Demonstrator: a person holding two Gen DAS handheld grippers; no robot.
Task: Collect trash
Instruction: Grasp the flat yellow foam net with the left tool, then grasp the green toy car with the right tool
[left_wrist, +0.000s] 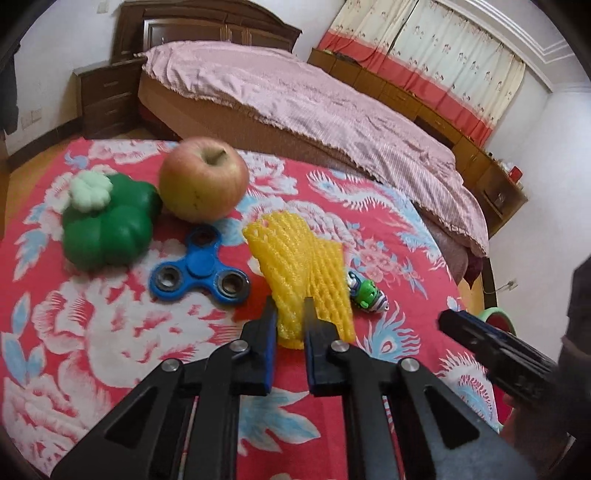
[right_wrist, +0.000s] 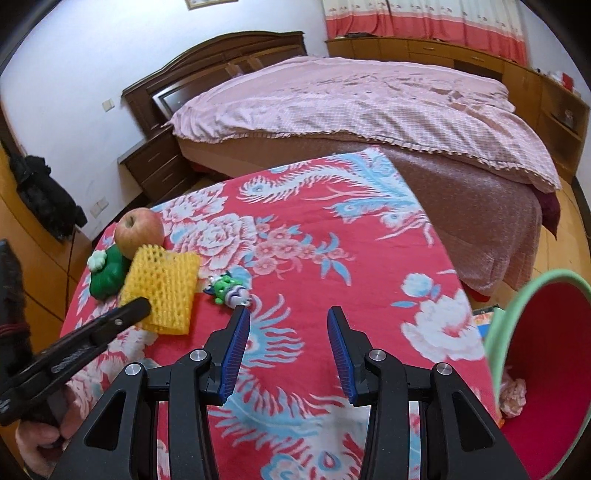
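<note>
A yellow foam fruit net (left_wrist: 299, 266) lies on the red flowered tablecloth (left_wrist: 110, 332); it also shows in the right wrist view (right_wrist: 162, 291). My left gripper (left_wrist: 290, 308) has its jaws closed on the net's near end. My right gripper (right_wrist: 288, 314) is open and empty above the cloth, right of the net. A red bin with a green rim (right_wrist: 546, 369) stands at the table's right edge, with a crumpled pink scrap (right_wrist: 513, 397) inside.
An apple (left_wrist: 203, 179), a green toy pepper (left_wrist: 107, 221), a blue fidget spinner (left_wrist: 199, 267) and a small green toy figure (left_wrist: 365, 291) lie on the cloth near the net. A bed with a pink cover (right_wrist: 369, 103) stands behind the table.
</note>
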